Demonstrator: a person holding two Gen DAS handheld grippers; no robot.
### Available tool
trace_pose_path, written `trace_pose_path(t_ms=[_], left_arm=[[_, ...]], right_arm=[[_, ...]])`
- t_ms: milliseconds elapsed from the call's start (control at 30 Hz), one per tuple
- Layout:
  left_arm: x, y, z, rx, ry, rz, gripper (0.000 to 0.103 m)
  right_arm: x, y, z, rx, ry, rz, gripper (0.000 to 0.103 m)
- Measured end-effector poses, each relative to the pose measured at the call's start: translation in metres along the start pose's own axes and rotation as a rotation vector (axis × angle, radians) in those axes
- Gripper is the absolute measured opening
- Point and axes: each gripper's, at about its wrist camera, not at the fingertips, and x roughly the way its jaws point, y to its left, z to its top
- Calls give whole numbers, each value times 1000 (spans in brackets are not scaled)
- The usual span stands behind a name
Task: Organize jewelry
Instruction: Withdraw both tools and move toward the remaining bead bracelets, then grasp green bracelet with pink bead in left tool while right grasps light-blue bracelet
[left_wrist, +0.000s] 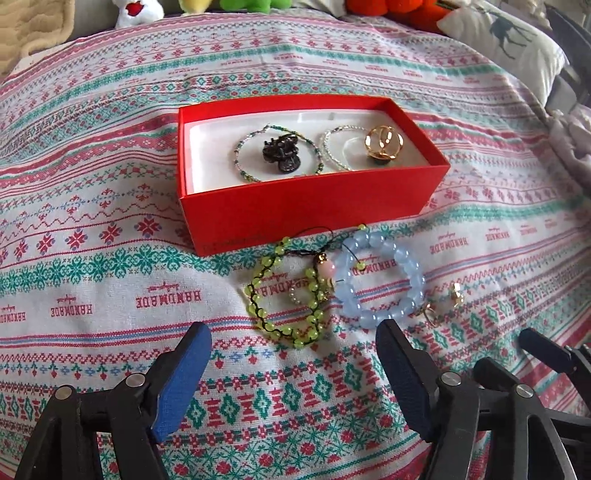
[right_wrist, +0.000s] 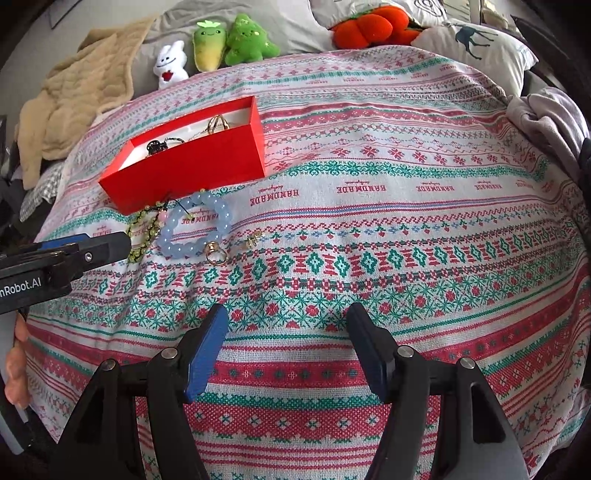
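The red box (left_wrist: 310, 206) lies on the patterned bedspread (right_wrist: 369, 229) with its long axis left to right, its near wall hiding most of the jewelry inside in the right wrist view. Just before it lie a green bead bracelet (left_wrist: 284, 295), a blue bead bracelet (left_wrist: 380, 277) and small gold pieces (right_wrist: 218, 254) too tiny to identify. The left gripper (left_wrist: 293, 373) and right gripper (right_wrist: 286, 350) both hang spread wide, holding nothing.

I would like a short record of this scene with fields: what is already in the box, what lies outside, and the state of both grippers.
surface: patterned cloth
container: red box, open, no lid seen
in box: dark clip inside a beaded hoop; gold ring beside a second hoop
outside box: green bead bracelet, blue bead bracelet, small gold pieces, all on the cloth in front of the box
left gripper: open, empty, near the bracelets
right gripper: open, empty, over bare cloth
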Motion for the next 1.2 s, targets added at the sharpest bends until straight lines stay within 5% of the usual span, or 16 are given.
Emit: trace_pose_path(t_ms=[133,467,633,1200], left_arm=[[-3,24,-2,-99,10,-58,53],[17,49,0,-283,10,-192,30],[30,49,0,-263,18,-141,26],[46,44,11,-149,31,-148,26]], right_arm=[[8,-1,13,15,-14,56,69],[24,-8,37,78,-26,162,50],[29,-1,43,57,-28,198,44],[77,39,74,-78,34,190,20]])
